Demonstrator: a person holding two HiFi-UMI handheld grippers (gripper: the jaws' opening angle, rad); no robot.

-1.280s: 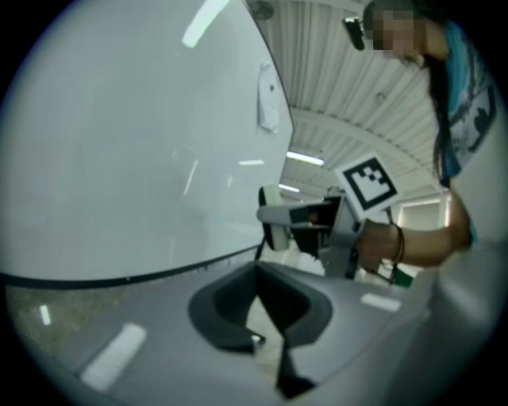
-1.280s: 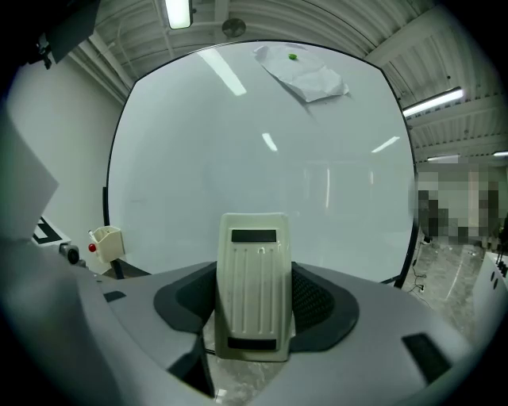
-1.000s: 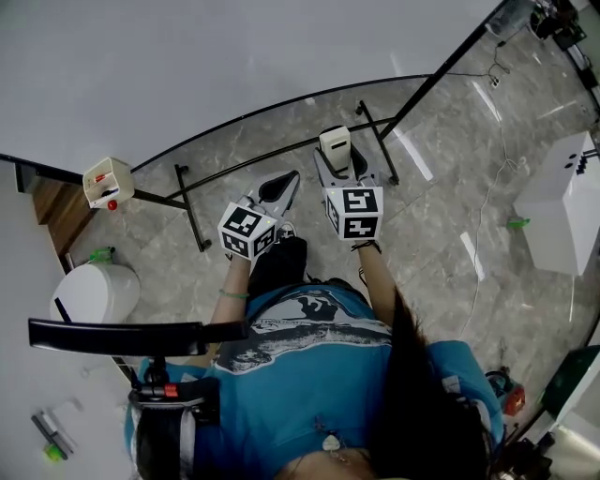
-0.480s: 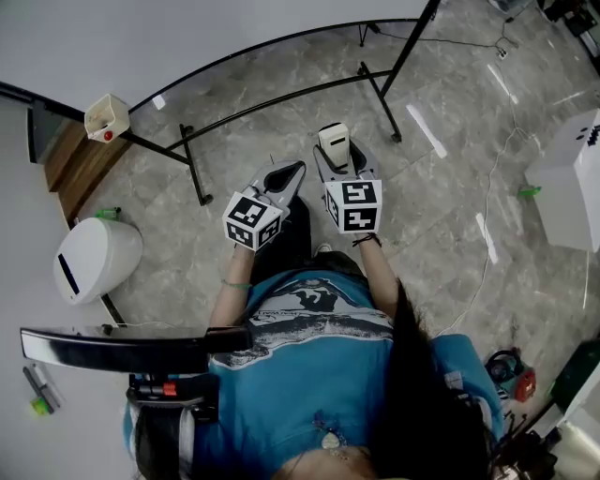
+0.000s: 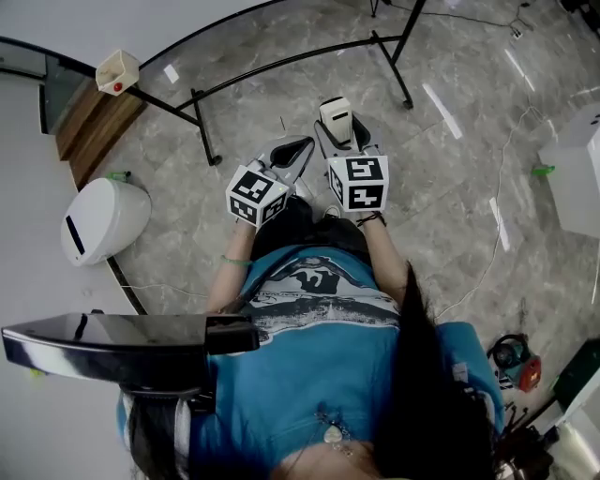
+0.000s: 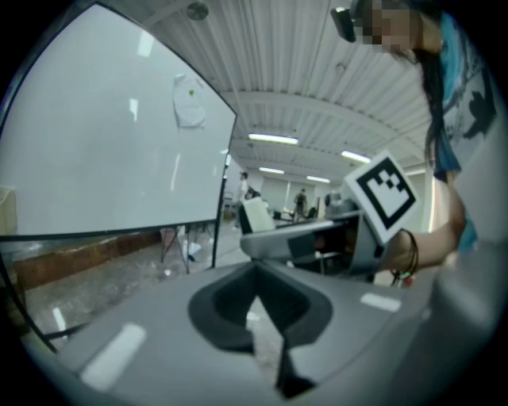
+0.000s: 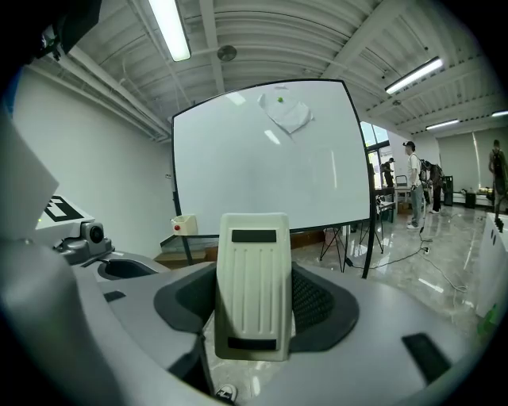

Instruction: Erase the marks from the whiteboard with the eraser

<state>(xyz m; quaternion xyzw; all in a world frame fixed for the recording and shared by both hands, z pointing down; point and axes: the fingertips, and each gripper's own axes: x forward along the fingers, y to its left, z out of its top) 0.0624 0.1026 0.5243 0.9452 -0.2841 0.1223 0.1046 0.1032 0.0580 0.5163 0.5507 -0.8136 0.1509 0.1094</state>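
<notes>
The whiteboard (image 7: 270, 155) stands upright on a black stand ahead of me, white, with a pale smudge (image 7: 287, 112) and a green dot near its top edge. That smudge (image 6: 189, 101) also shows in the left gripper view, high on the whiteboard (image 6: 103, 135). My right gripper (image 5: 339, 139) is shut on the cream ribbed eraser (image 7: 252, 281), held upright between the jaws, away from the board. Beside it, my left gripper (image 5: 291, 152) is shut with nothing in it. Only a strip of the whiteboard (image 5: 84, 19) shows at the head view's top.
A small beige box (image 5: 116, 71) with a red item hangs at the board's lower left corner. The stand's black legs (image 5: 202, 131) spread over the grey tiled floor. A white bin (image 5: 101, 221) sits at left, a white cabinet (image 5: 581, 159) at right. People (image 7: 413, 186) stand far off.
The whiteboard and its stand have slid toward the top of the head view, and more floor shows. Both grippers keep the same pose side by side, the eraser still held.
</notes>
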